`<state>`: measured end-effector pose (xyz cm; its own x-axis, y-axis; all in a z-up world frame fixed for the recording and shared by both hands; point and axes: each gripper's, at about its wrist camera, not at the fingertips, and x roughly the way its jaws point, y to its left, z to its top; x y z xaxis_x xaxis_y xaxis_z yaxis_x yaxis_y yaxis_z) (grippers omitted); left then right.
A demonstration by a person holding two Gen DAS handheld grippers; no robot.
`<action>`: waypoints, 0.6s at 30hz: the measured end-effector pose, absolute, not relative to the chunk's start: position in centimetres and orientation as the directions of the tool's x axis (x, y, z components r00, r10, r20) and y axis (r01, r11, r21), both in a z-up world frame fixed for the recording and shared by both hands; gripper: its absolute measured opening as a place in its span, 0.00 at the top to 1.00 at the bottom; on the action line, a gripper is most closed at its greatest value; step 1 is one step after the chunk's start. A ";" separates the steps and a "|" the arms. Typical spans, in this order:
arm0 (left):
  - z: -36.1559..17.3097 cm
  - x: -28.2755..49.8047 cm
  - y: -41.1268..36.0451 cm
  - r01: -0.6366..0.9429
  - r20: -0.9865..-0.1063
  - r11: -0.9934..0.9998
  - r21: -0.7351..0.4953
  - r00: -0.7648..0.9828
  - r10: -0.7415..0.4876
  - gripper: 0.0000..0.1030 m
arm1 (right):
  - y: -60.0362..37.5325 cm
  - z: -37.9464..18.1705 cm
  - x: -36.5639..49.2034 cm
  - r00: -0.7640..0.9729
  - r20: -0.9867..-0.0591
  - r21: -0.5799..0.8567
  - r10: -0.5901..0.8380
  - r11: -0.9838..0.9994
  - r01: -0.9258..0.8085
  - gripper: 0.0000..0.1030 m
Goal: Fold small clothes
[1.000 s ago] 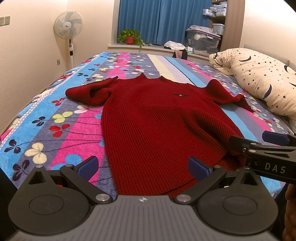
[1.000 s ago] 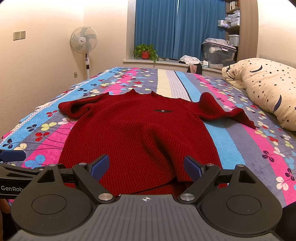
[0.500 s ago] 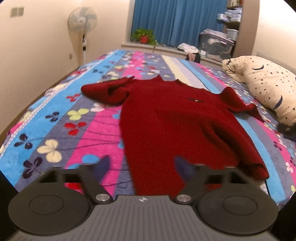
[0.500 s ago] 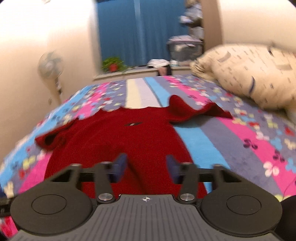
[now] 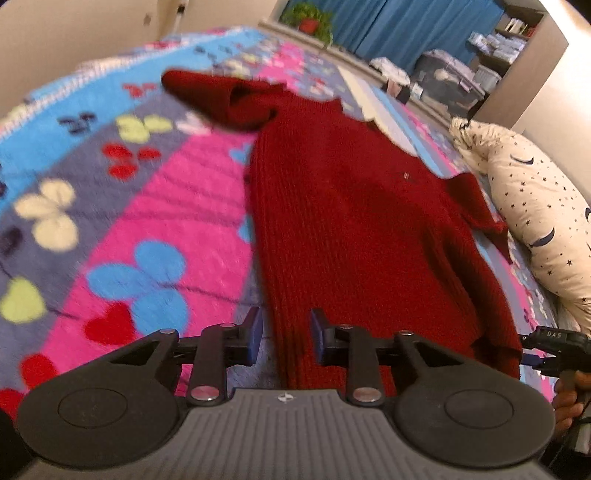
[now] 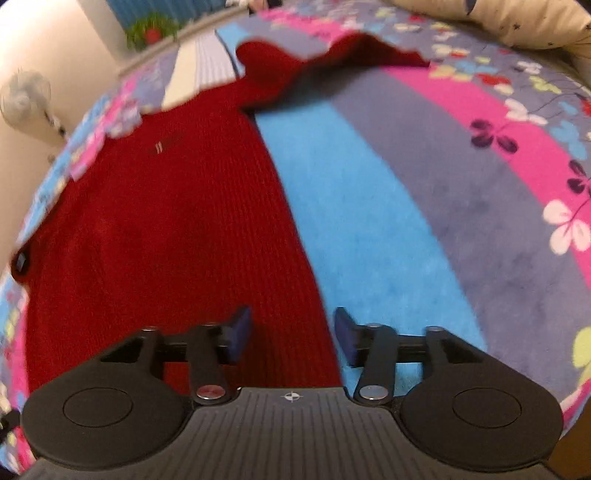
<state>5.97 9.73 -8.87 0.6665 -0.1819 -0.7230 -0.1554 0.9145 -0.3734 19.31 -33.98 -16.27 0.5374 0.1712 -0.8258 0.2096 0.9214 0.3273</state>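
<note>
A dark red knit sweater (image 5: 354, 221) lies flat on the flowered bedspread, its sleeves spread to both sides. My left gripper (image 5: 285, 338) is low over the sweater's left hem corner, its jaws partly open with the sweater's edge between them. My right gripper (image 6: 291, 334) is low over the right hem edge of the sweater (image 6: 166, 229), its jaws partly open astride that edge. The right gripper also shows at the right of the left wrist view (image 5: 554, 350).
The bedspread (image 5: 110, 206) has pink, blue and grey stripes. A cream star-print pillow (image 5: 546, 206) lies along the right side. A fan (image 6: 26, 99), a potted plant (image 5: 306, 18), blue curtains and shelves stand beyond the bed.
Both grippers have dropped down to the sweater's hem corners and moved apart. Both pairs of jaws have narrowed from wide open to partly open.
</note>
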 end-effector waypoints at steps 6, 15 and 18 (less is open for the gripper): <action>-10.9 6.8 7.4 -0.068 -0.722 0.961 -0.268 0.674 -0.154 0.49 | -32.5 -17.0 19.2 0.532 -0.836 0.259 0.134 0.951 0.169 0.37; -7.6 6.3 8.5 0.013 -0.673 0.961 -0.276 0.712 -0.203 0.89 | -33.4 -14.5 18.0 0.638 -0.752 0.301 0.167 0.947 0.107 0.90; -3.9 5.1 10.3 0.032 -0.630 0.959 -0.282 0.747 -0.210 0.90 | -35.7 -11.0 16.3 0.721 -0.665 0.404 0.194 0.906 0.128 0.91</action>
<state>5.11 10.25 -3.91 0.7473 -0.2102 -0.6304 0.0322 0.9590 -0.2816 16.33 -35.70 -11.02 0.7214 0.1941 -0.6648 0.1282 0.9059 0.4036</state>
